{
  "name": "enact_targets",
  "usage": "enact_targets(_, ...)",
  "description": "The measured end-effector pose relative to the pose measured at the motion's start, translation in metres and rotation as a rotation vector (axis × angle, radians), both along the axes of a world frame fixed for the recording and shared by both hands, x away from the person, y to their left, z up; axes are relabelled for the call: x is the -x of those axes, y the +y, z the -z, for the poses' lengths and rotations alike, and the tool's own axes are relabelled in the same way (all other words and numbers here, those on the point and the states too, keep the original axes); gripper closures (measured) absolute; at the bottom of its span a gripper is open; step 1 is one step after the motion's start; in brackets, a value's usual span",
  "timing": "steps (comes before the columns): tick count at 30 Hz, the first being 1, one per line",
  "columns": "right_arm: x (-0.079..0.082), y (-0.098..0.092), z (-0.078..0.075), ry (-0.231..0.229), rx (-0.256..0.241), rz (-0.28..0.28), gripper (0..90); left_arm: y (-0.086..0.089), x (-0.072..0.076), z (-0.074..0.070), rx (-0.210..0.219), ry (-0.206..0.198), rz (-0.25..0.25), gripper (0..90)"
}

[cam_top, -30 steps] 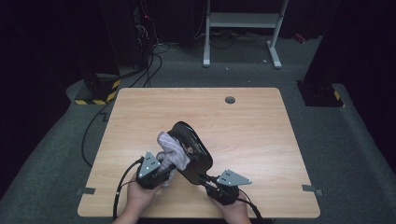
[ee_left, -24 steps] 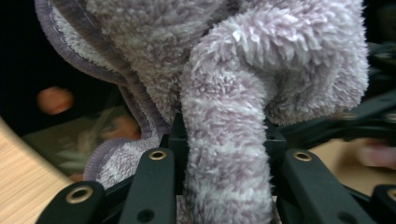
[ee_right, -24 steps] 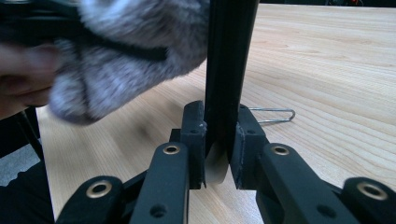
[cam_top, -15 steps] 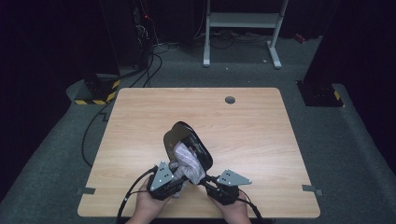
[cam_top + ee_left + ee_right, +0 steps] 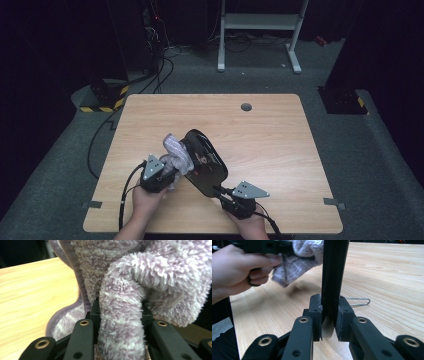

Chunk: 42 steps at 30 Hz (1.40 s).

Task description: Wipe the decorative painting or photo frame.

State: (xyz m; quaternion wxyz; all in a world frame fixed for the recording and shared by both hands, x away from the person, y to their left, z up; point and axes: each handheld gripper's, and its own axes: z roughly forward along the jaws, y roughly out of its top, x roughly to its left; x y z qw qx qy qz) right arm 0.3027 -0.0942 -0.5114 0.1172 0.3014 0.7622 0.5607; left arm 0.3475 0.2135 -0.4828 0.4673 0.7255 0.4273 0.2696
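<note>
A black rounded panel point(image 5: 204, 161) stands tilted on the wooden table point(image 5: 265, 130), its lower corner clamped in my right gripper point(image 5: 223, 193). In the right gripper view the panel's thin edge point(image 5: 335, 272) rises straight up from between the jaws of the right gripper point(image 5: 329, 321), which is shut on it. My left gripper point(image 5: 169, 173) is shut on a fluffy lilac-grey cloth point(image 5: 176, 151) that presses against the panel's left side. A thick roll of that cloth point(image 5: 120, 322) sits squeezed in my left gripper point(image 5: 120, 315).
A thin wire loop point(image 5: 359, 301) lies on the table just behind the panel. The person's other hand point(image 5: 239, 267) with the cloth point(image 5: 297, 260) is close on the left in the right gripper view. A round cable hole point(image 5: 246, 106) marks the table's far side.
The left gripper swept the cloth right across the panel's face, then came back left; the cloth now rests against the panel's upper-left edge. The right gripper kept its hold.
</note>
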Motion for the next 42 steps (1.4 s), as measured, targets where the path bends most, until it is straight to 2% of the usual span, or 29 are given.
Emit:
enact_targets(5, 0.000, 0.000, 0.000, 0.000, -0.002, -0.002, 78.2, 0.014, -0.013, 0.004, 0.004, 0.016, -0.072, 66.7)
enact_targets(9, 0.000, 0.000, 0.000, -0.002, 0.001, -0.002, 78.2, 0.015, -0.013, 0.006, 0.012, 0.037, -0.067, 66.8)
enact_targets(12, 0.000, 0.000, 0.000, -0.001, 0.001, -0.001, 78.1, 0.006, -0.002, 0.004, 0.002, 0.032, -0.023, 67.0)
enact_targets(16, 0.000, 0.000, 0.000, -0.002, 0.001, -0.001, 78.2, -0.015, 0.019, 0.000, -0.002, 0.005, 0.075, 67.1)
enact_targets(18, 0.001, 0.000, 0.000, -0.002, 0.001, 0.000, 78.2, -0.030, 0.031, -0.005, -0.020, -0.018, 0.135, 67.1)
enact_targets(21, 0.001, 0.000, 0.000, -0.001, 0.001, 0.002, 78.3, -0.052, 0.047, -0.012, -0.069, -0.058, 0.208, 67.1)
enact_targets(25, 0.001, 0.000, 0.000, 0.000, 0.003, 0.004, 78.4, -0.068, 0.060, -0.022, -0.065, -0.081, 0.273, 67.0)
enact_targets(28, 0.001, 0.000, 0.000, 0.001, 0.000, 0.004, 78.5, -0.076, 0.066, -0.023, -0.066, -0.085, 0.304, 67.0)
enact_targets(32, 0.001, 0.000, 0.000, 0.001, 0.002, 0.003, 78.5, -0.076, 0.065, -0.016, -0.056, -0.081, 0.309, 67.0)
enact_targets(34, 0.001, 0.000, 0.000, 0.001, 0.001, 0.003, 78.5, -0.071, 0.061, -0.012, -0.049, -0.075, 0.294, 66.9)
enact_targets(37, 0.001, 0.000, 0.000, 0.001, 0.000, 0.004, 78.6, -0.059, 0.051, -0.005, -0.023, -0.049, 0.253, 66.8)
enact_targets(42, 0.001, 0.000, 0.000, -0.001, 0.000, 0.002, 78.5, -0.030, 0.029, 0.001, 0.010, -0.011, 0.150, 66.8)
